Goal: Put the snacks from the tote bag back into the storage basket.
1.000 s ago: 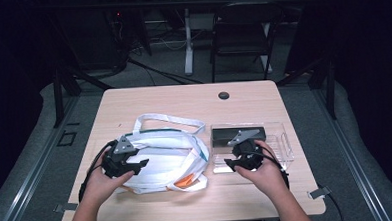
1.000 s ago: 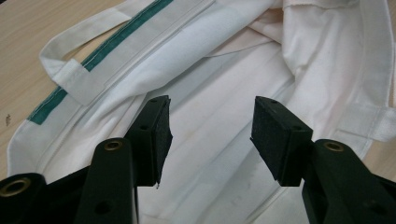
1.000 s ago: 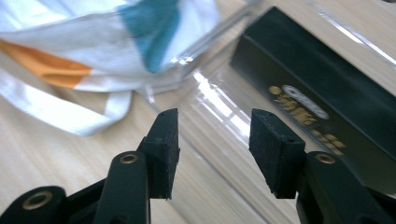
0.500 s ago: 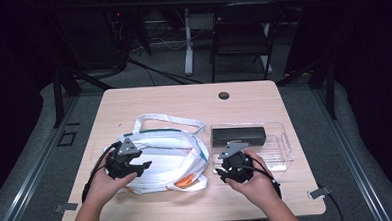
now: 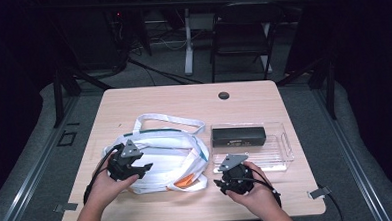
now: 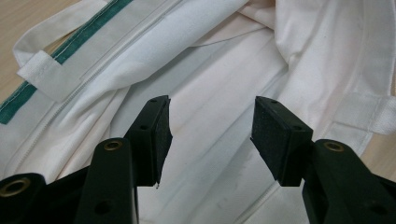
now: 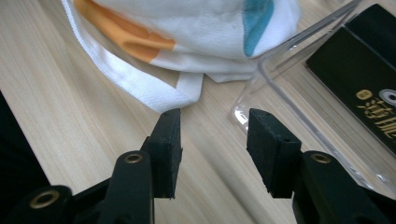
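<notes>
Left tool (image 5: 147, 167) over the white bag (image 5: 171, 151), jaws apart, nothing gripped. Right tool (image 5: 218, 183) low by the bag's corner strap (image 7: 159, 95), jaws just been closing, bare counter (image 7: 70, 116) between them. Judged early: bag lying flat mid-counter, black box (image 5: 237, 135) in its clear tray (image 5: 281, 162). One bag, one box, one tray.

Parted jaws over white bag (image 6: 219, 107)
</notes>
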